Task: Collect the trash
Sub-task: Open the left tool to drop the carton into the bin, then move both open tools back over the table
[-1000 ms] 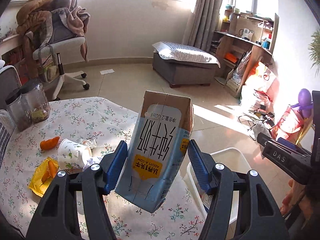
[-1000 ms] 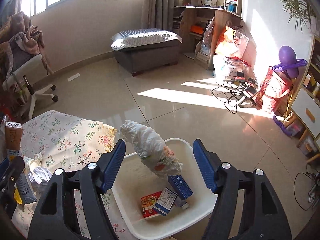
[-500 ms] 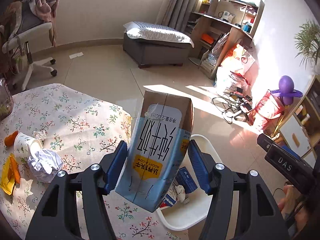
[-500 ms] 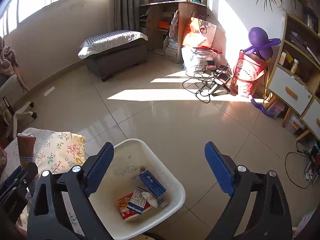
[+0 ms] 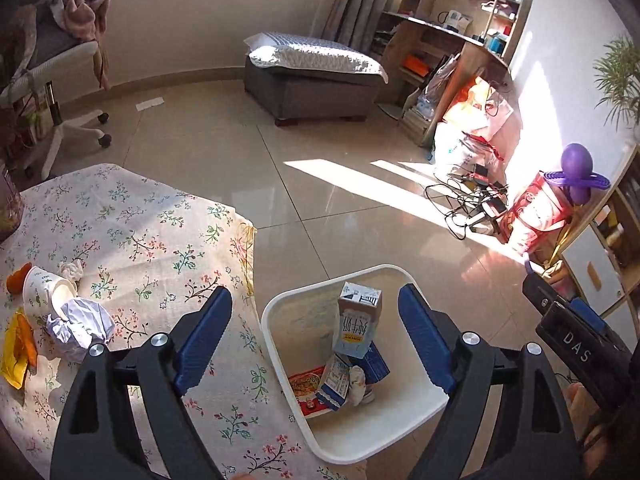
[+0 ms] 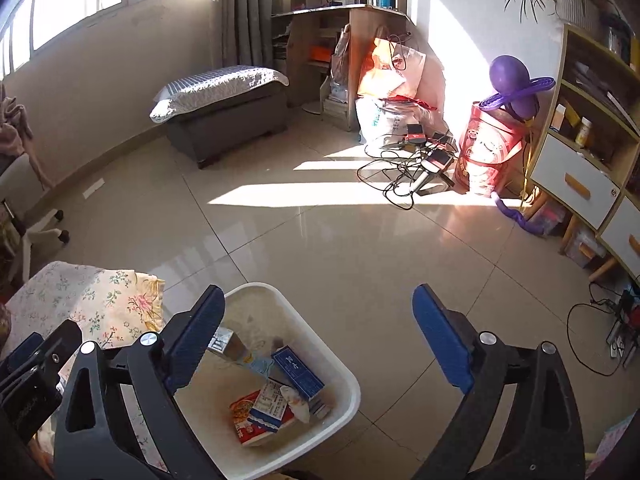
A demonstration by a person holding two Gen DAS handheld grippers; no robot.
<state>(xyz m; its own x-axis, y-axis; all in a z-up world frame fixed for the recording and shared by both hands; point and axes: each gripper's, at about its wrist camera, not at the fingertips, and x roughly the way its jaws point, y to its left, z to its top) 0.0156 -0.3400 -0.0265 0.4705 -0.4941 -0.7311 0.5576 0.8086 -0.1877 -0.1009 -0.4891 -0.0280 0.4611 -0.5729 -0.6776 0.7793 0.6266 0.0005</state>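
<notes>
Two grippers hang over the white bin (image 5: 280, 312), both with fingers spread and nothing between them. The left gripper (image 5: 316, 336) has just been opening, and the milk carton (image 5: 357, 326) now sits in the bin past its fingers, upright or still tipping, on top of a small blue box (image 6: 298, 372) and a red-printed packet (image 6: 244, 412). The right gripper (image 6: 316, 336) has also just been widening. This drop looks complete; the next move, I judge, is back to the counter (image 5: 132, 232), left of the left fingers, for the crumpled paper (image 5: 80, 326), paper cup (image 5: 44, 292) and yellow wrapper (image 5: 14, 360). "DAS" reads on the right gripper's body; the carton bears large Chinese characters.
</notes>
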